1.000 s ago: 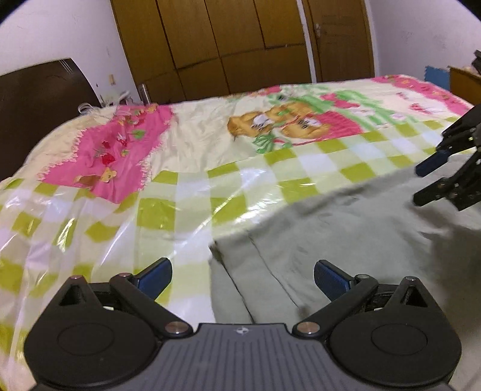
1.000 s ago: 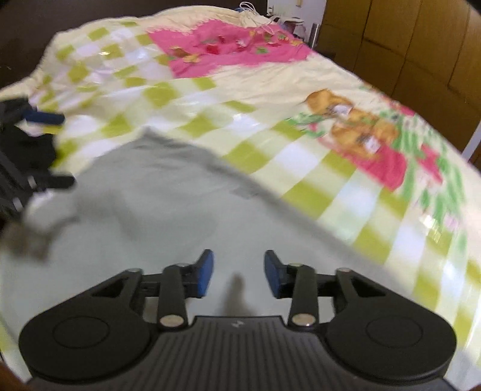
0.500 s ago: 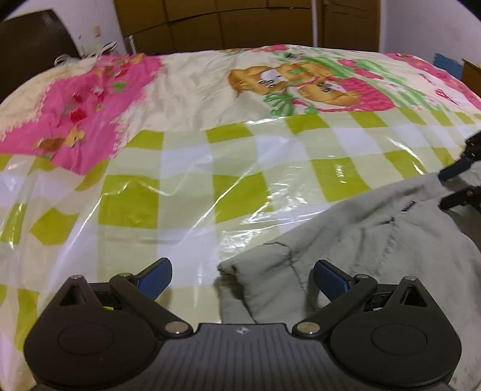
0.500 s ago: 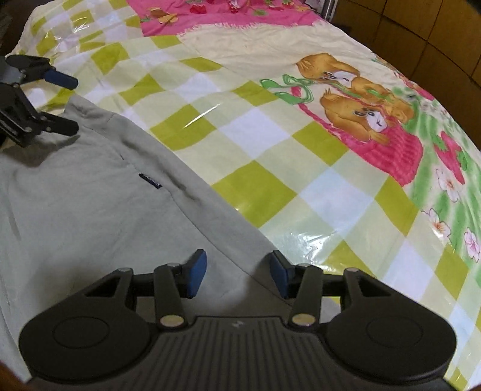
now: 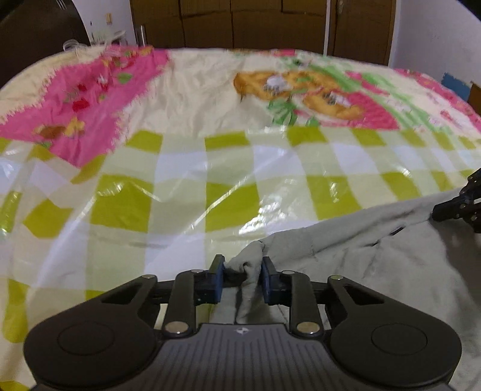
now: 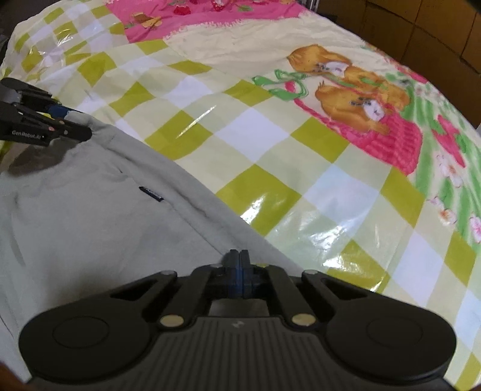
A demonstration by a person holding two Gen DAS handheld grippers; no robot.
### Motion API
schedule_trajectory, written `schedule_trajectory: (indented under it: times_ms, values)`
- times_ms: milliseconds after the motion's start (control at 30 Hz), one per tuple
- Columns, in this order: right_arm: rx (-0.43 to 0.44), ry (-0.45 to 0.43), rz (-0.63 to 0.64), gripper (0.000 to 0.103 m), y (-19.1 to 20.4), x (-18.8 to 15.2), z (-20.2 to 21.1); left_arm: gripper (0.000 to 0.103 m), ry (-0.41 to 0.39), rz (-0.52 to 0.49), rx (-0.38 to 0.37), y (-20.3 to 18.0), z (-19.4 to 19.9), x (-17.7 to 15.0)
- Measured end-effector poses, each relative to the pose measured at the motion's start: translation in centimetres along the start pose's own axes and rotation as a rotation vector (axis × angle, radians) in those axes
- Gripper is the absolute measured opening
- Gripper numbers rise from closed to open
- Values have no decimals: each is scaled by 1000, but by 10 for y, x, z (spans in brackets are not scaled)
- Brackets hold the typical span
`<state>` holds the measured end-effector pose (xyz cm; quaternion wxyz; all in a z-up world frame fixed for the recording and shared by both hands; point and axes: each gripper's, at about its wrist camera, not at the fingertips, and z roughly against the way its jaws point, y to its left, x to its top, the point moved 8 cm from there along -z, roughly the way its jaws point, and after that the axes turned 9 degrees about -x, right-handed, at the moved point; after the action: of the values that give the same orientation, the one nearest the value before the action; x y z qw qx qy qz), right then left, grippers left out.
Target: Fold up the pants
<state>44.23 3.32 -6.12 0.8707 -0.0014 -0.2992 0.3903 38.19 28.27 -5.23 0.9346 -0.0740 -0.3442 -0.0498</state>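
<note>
Light grey pants (image 5: 375, 264) lie on the bed's near side, also in the right wrist view (image 6: 99, 216). My left gripper (image 5: 242, 272) is shut on a bunched corner of the pants' edge. My right gripper (image 6: 239, 264) is shut on the pants' far edge, pads pressed together with the cloth hidden between them. The right gripper shows at the right edge of the left wrist view (image 5: 460, 207). The left gripper shows at the left of the right wrist view (image 6: 45, 120), at the pants' corner. A small dark label (image 6: 151, 194) sits by a pocket seam.
The bed carries a glossy checked yellow-green cover (image 5: 168, 192) with pink patches and a bear print (image 6: 354, 81). Brown wardrobe doors (image 5: 255, 24) stand behind the bed. A dark headboard (image 5: 39, 33) is at the far left.
Both grippers went from open to shut on the pants' edge. The left gripper now pinches a bunched corner; the right gripper's pads have closed together on the cloth.
</note>
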Motion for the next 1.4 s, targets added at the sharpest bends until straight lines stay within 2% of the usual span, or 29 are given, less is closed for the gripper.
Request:
schedule_trajectory:
  times_ms: [200,267,300,333,400,500,600,667,700,733,833,967,1133,1233,1333,1400]
  values:
    - [12,-92,9,0,-2,6,50,35,-88,-10,-50,-15,53,9]
    - [-21,-98,56,3,-2,7,55,35,-112,-26,-67,-24,70,9]
    - [-39,-87,82,12,-1,7,53,35,-122,-32,-76,-28,78,8]
    - [-52,-83,101,35,1,7,51,35,-133,-40,-87,-32,87,7]
    - [-59,-119,150,60,9,7,48,35,-146,-55,-110,-40,102,3]
    - [-68,-116,247,63,21,5,39,31,-171,-57,-151,-46,121,-4]
    - [-106,-117,266,60,21,8,28,30,-170,-41,-178,-49,126,-14]
    - [-97,-107,240,36,18,9,23,29,-154,-42,-172,-49,124,-20]
    - [-98,-94,226,4,16,9,24,29,-145,-41,-167,-48,122,-23]
    - [-99,-90,207,1,14,9,27,29,-140,-37,-158,-46,119,-25]
    - [-109,-128,188,0,7,8,57,27,-151,-1,-145,-37,117,-25]
    - [-109,-189,143,0,7,8,117,27,-215,16,-158,-35,139,-25]
    - [-25,-269,102,0,58,-29,207,27,-259,71,-158,-27,182,-65]
    - [43,-235,96,0,105,-68,227,27,-243,102,-138,-25,197,-112]
    - [71,-162,150,0,158,-112,213,27,-174,178,-126,-21,192,-167]
    - [127,-77,150,0,187,-140,192,27,-138,235,-121,-16,187,-195]
